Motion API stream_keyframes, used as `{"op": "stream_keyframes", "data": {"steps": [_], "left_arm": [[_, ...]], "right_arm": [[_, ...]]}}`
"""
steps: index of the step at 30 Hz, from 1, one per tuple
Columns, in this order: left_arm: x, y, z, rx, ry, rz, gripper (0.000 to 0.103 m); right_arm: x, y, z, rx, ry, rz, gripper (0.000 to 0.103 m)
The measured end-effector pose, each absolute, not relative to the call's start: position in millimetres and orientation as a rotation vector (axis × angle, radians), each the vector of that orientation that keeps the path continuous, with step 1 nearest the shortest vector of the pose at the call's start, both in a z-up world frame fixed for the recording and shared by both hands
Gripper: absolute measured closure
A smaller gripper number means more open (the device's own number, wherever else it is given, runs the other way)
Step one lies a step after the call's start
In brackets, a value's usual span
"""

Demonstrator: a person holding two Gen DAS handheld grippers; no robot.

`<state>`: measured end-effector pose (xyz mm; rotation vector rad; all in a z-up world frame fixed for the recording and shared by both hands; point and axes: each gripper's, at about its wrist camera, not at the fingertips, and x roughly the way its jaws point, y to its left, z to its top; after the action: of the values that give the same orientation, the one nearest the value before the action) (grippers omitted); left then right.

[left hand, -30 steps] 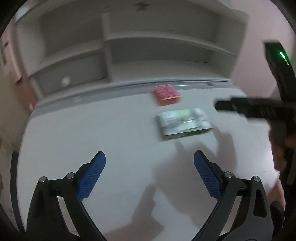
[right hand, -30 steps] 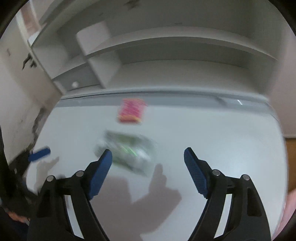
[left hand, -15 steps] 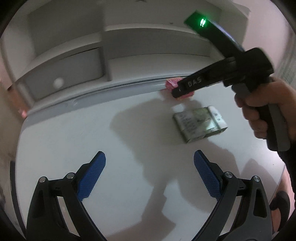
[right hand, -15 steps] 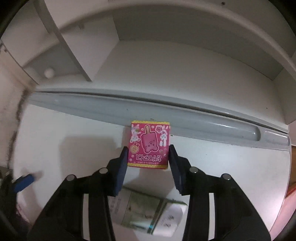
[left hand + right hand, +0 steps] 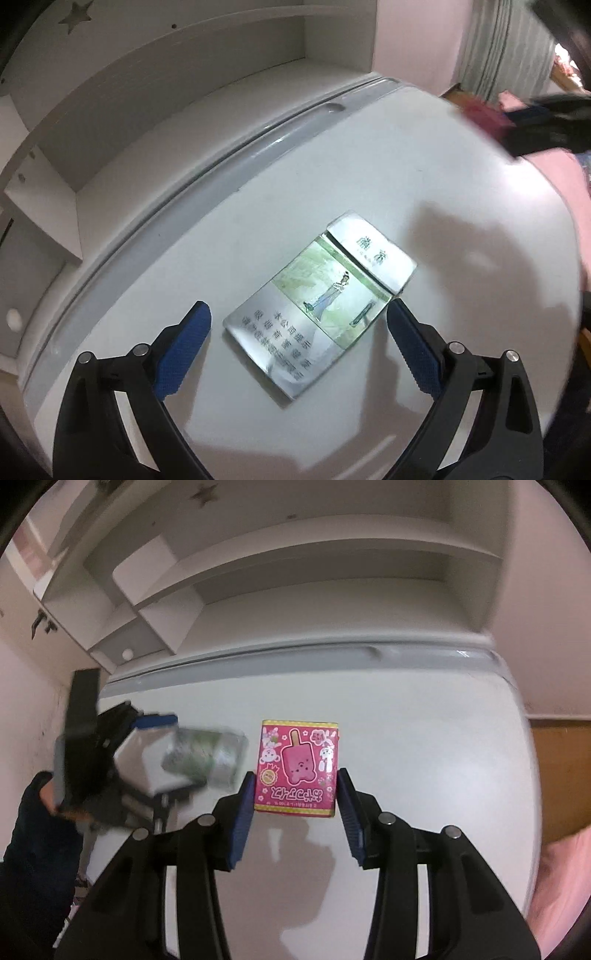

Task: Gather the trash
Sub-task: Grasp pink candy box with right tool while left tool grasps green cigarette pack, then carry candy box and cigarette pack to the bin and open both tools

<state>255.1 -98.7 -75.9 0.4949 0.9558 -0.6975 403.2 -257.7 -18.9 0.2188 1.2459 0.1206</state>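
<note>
White desk (image 5: 461,177) under both claws. Silver-green cigarette pack (image 5: 320,311) flat on it, long axis from 7 to 1 o'clock, lying between the spread pads of the left gripper (image 5: 298,345), apparently untouched. Right gripper (image 5: 295,816) pinching the pink popsicle box (image 5: 297,768) at its lower edge, seemingly lifted clear. Left claw nearer the pack; squaring to its slant probably needed.

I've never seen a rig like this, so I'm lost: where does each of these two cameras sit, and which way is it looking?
Left wrist: sits on the left gripper, looks forward and down at the cigarette pack on the white table; both blue fingers show, spread.
Right wrist: sits on the right gripper, faces the shelves; its fingers flank the pink box.
Shared: the table, the pack, and each other's gripper, blurred.
</note>
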Motion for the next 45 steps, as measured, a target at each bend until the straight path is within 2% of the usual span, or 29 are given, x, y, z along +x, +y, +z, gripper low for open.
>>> {"op": "stream_keyframes", "data": {"steps": [8,9,10,13,19,25,30,37,45], "left_arm": [[273.3,-111.7,-81.5,0.407,0.986,-0.657,0.01],[272.9,-113.0,-81.6,0.404,0.985,-0.653,0.015],[269.9,-115.3,-78.5,0.398,0.975,-0.648,0.03],[260.2,-120.2,-72.6,0.371,1.01,-0.621,0.043],[197.8,-173.7,-47.6,0.365,0.962,-0.656,0.045],[92.5,-291.7,-19.0,0.399,0.86,-0.874,0.045],[1.7,-392.4,-23.8,0.436,0.84,-1.133,0.045],[-107.1,-506.4,-86.5,0.54,0.918,-1.381,0.045],[-144.0,-561.3,-171.1,0.621,1.066,-1.416,0.044]], "right_arm": [[338.4,-320.2,-14.4,0.294,1.233,0.06,0.059],[328.4,-327.0,-14.5,0.299,1.231,0.053,0.059],[315.9,-337.7,-13.0,0.305,1.229,0.047,0.059],[285.2,-358.4,-7.6,0.322,1.207,0.013,0.06],[206.5,-408.5,2.2,0.36,1.14,-0.131,0.06],[96.4,-475.6,5.2,0.403,1.09,-0.388,0.059],[-3.6,-525.9,-6.9,0.498,1.077,-0.58,0.059],[-119.1,-576.1,-52.4,0.648,1.11,-0.777,0.059],[-179.8,-596.0,-104.0,0.78,1.155,-0.823,0.059]]}}
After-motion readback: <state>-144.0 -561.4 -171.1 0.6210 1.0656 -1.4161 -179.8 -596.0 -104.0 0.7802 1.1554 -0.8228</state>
